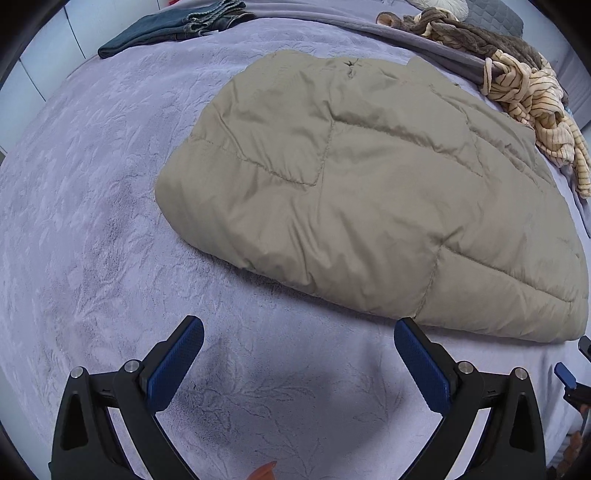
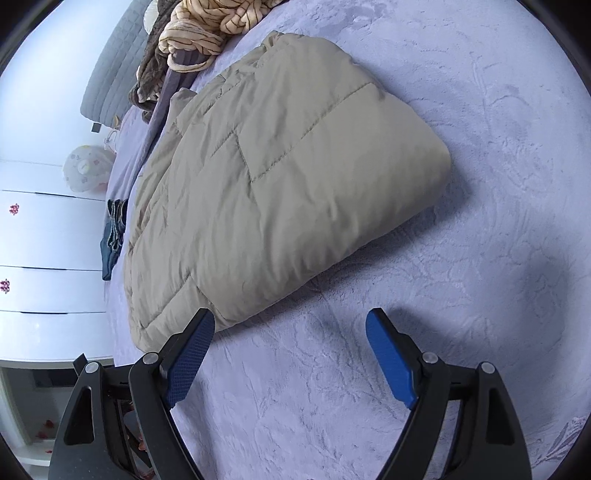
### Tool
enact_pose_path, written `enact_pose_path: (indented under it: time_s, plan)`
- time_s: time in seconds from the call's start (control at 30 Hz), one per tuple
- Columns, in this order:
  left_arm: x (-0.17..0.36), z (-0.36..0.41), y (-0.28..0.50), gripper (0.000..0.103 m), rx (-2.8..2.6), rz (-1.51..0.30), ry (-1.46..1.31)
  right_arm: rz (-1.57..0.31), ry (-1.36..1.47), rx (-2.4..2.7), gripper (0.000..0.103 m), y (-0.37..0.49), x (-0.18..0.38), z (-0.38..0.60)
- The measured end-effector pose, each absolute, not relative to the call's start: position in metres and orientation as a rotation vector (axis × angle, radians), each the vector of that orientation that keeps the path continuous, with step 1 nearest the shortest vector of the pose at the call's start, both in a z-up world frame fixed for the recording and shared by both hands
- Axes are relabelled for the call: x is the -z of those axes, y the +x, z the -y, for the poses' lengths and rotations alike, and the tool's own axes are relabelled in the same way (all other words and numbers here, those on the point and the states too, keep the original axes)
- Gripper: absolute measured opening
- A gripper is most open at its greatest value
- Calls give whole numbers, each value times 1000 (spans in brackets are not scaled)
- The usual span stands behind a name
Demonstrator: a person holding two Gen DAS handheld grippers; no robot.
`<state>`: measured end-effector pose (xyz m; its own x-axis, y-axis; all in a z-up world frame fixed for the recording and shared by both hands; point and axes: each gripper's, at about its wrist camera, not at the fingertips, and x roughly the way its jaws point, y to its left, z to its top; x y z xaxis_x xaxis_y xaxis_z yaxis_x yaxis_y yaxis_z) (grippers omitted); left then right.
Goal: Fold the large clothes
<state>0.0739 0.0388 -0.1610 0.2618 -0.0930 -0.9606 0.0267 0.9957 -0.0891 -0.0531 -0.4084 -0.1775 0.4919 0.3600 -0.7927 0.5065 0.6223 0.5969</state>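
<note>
A beige quilted puffer jacket lies folded into a thick bundle on the lavender bedspread. It also shows in the right wrist view. My left gripper is open and empty, just in front of the jacket's near edge, its right fingertip close to the hem. My right gripper is open and empty, with its left fingertip at the jacket's near corner. The tip of the right gripper shows at the right edge of the left wrist view.
Folded dark jeans lie at the bed's far left. A pile of striped cream and brown clothes sits at the far right by a grey headboard. White drawers stand beside the bed.
</note>
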Motion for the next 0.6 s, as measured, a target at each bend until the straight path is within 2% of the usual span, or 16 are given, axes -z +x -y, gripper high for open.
enact_pose_path:
  time_s: [0.2,0.23,0.27,0.6]
  plan:
    - [170,-53,79,103,139,-1311,-151,-1055,1023,115,88,-54,188,403]
    - [172,-56,80,103,147,-1312,-164,-1040,1056,105,100,-54,190,402]
    - [173,-59,82,103,151,-1312,-175,-1021,1086,97,103,-55,193,402]
    - [181,-88,98,103,179,-1326,-307,-950,1194,134,103,-42,204,397]
